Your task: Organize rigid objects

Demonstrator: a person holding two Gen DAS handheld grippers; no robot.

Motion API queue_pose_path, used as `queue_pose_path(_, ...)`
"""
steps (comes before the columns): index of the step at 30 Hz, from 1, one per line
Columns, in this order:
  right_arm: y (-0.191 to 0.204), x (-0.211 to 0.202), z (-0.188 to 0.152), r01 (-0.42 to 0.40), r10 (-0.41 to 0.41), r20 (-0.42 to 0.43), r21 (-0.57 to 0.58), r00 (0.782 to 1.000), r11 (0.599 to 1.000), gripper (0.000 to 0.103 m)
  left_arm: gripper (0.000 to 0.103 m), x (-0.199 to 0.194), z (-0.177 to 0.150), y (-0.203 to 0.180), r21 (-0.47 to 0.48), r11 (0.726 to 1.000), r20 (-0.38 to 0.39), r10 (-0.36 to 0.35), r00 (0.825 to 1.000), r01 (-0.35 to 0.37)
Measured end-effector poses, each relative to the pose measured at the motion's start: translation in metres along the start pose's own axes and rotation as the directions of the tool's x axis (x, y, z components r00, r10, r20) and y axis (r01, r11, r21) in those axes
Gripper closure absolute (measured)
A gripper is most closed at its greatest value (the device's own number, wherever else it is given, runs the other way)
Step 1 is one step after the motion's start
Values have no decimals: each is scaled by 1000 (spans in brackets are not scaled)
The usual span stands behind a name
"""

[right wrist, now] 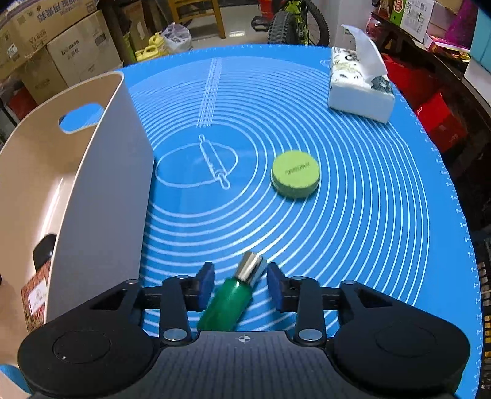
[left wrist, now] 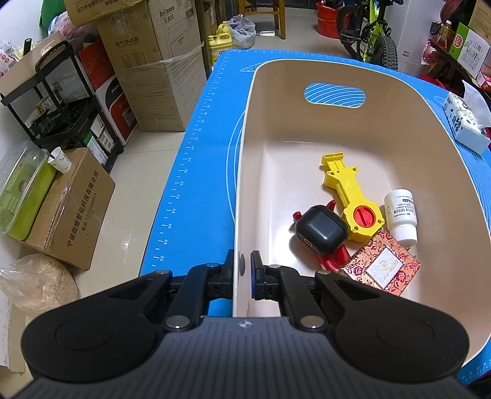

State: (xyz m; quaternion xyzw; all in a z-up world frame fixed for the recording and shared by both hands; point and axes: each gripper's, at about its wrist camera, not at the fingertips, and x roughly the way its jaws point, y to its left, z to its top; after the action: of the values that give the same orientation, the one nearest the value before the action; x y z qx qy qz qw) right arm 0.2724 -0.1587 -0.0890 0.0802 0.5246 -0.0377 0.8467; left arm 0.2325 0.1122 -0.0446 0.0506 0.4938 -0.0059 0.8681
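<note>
A cream bin (left wrist: 307,132) stands on the blue mat (left wrist: 196,159). In it lie a yellow toy (left wrist: 346,190), a black earbud case (left wrist: 320,230), a white bottle (left wrist: 400,211), a red patterned box (left wrist: 380,265) and a red tool (left wrist: 331,254) under them. My left gripper (left wrist: 241,264) is shut on the bin's left wall. In the right wrist view, my right gripper (right wrist: 241,282) is open around a green bottle (right wrist: 231,299) with a silver cap lying on the mat; the pads do not touch it. A green round puck (right wrist: 295,173) lies farther ahead. The bin (right wrist: 101,184) is at the left.
A tissue box (right wrist: 359,89) sits at the mat's far right corner. Beyond the table are cardboard boxes (left wrist: 153,76), a black shelf (left wrist: 61,101), a bicycle (left wrist: 371,33) and a wooden stool (left wrist: 260,15). The mat's (right wrist: 383,214) right edge drops off near dark shelving.
</note>
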Motion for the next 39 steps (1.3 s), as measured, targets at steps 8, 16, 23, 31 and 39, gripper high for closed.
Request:
queue_pose_path(8, 1, 7, -8, 0, 1, -59, 14, 998, 1000, 49, 94, 0, -1, 4, -3, 1000, 2, -9, 1000, 9)
queue_pose_path(16, 4, 13, -14, -11, 12, -82, 6, 997, 1000, 69, 94, 0, -1, 5, -3, 1000, 3, -9, 1000, 9)
queue_pose_path(23, 7, -1, -10, 27, -27, 1, -28, 1000, 999, 70, 94, 0, -1, 5, -3, 1000, 3, -9, 1000, 9)
queue_pose_path(31, 7, -26, 2, -11, 11, 85, -1, 996, 1000, 70, 94, 0, -1, 5, -3, 1000, 3, -8, 1000, 8)
queue_pose_path(39, 20, -67, 16, -74, 73, 232, -3, 970, 997, 70, 94, 0, -1, 5, -3, 1000, 3, -9, 1000, 9)
